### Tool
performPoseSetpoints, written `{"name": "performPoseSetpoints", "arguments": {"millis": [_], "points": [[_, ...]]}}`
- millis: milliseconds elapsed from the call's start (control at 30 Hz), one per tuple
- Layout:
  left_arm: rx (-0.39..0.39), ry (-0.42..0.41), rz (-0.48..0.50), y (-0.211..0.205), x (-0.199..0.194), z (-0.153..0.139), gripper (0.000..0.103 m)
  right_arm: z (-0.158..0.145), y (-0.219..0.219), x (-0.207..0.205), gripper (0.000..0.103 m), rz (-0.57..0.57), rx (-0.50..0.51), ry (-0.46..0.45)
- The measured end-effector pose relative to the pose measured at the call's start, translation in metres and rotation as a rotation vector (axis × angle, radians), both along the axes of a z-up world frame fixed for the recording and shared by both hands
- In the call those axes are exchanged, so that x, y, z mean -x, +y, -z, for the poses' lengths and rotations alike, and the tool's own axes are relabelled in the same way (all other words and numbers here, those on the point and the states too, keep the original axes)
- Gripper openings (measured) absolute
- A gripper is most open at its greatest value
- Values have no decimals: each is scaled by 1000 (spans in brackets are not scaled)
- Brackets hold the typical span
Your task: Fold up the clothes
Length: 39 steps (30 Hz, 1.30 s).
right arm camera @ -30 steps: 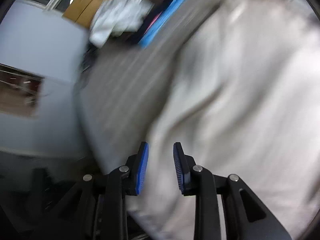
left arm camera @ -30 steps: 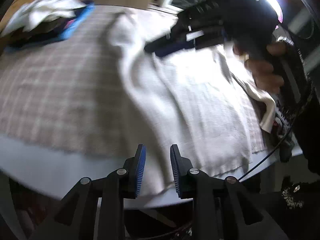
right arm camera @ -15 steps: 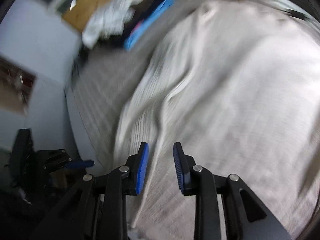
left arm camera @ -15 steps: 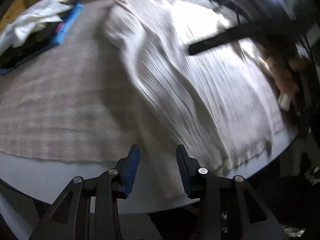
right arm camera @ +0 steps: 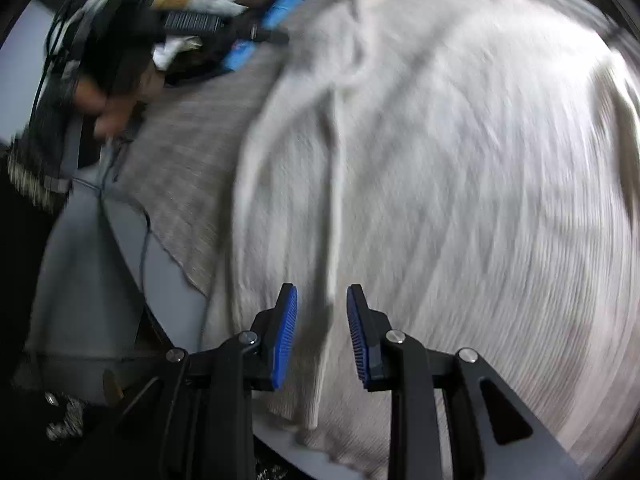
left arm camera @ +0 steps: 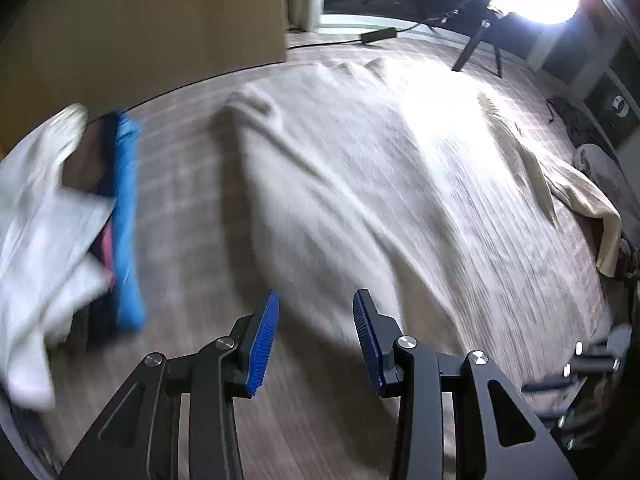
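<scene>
Loosely spread sweater [left arm camera: 380,184] (hem overhanging table edge [right arm camera: 168,280])

The left hand-held gripper [left arm camera: 316,334] has opened wider and apparently swung left, away from the cream garment [left arm camera: 400,200].

A cream ribbed knit garment [left arm camera: 360,184] lies spread flat and wrinkled across the checked tablecloth, long creases running along its length. One sleeve [left arm camera: 580,200] trails off the table's far edge, and the near hem [right arm camera: 320,420] hangs slightly over the table's rim.
</scene>
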<state>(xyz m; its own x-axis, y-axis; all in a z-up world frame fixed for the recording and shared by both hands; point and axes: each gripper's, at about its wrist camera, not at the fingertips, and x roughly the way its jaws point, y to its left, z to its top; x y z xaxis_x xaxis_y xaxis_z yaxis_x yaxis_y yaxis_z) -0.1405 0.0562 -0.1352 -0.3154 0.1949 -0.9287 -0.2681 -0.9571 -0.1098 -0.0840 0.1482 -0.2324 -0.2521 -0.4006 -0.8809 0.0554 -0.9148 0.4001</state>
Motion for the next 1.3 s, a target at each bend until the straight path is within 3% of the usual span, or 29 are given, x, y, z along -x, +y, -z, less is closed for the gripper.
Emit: {"name": "performPoseSetpoints", "arguments": {"millis": [100,267,300,333,367,533,667,733,800,867,1000,1067,1167,1300], "points": [[13,-26,35,-11,24,11,37,10,0,-15,37,74,-4,-44],[1,-70,94,-16,39,33,38,9,1,-31,38,159,-32,-53],[-3,-66,108,-15,39,33,40,9,1,-30,35,165,-44,-60],[-6,-65,119,-16,39,34,41,8,2,-30,14,174,-27,-73],[-8,-65,129,-17,39,34,44,8,4,-29,5,192,24,-96],[-21,-61,176,-17,37,34,46,-4,32,-43,4,314,302,-127],[-25,-58,208,-15,35,34,47,23,66,-59,6,457,228,-223],[-25,-61,214,-15,35,34,47,25,72,-60,6,485,118,-259],[-25,-63,212,-15,34,32,48,6,69,-58,12,460,-11,-218],[-20,-44,205,-17,31,27,47,-17,61,-55,26,422,-99,-145],[-44,-20,176,-23,28,19,47,-38,37,-37,38,308,-14,-8],[-24,-42,175,-22,28,27,49,-21,23,-26,38,272,-25,-28],[-32,-45,156,-24,23,24,49,12,13,-10,38,228,-70,-135],[-44,16,145,-28,-2,-4,47,-24,33,-19,37,257,-50,-32]]}}
